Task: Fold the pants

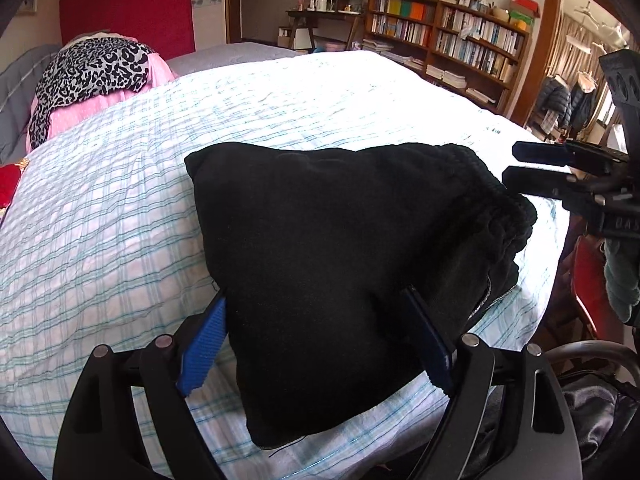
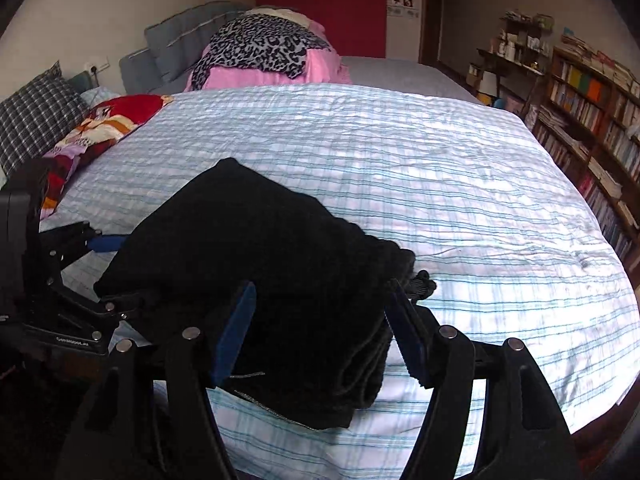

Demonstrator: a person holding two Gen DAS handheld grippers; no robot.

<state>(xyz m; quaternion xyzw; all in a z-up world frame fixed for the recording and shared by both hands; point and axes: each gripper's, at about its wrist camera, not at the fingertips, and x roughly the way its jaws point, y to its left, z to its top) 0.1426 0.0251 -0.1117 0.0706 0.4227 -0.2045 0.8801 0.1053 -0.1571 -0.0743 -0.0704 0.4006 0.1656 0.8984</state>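
Left wrist view showed one pair of black pants (image 1: 340, 264), folded into a thick bundle, lying on one bed (image 1: 120, 200) under a white and blue checked cover, near its front edge. Two claws flanked it: the left claw (image 1: 320, 340) stood released with its blue pads either side of the bundle's near end, and the right claw (image 2: 320, 332) likewise spread loose about the waistband end. Pale lettering on the claw bodies was too blurred to read.
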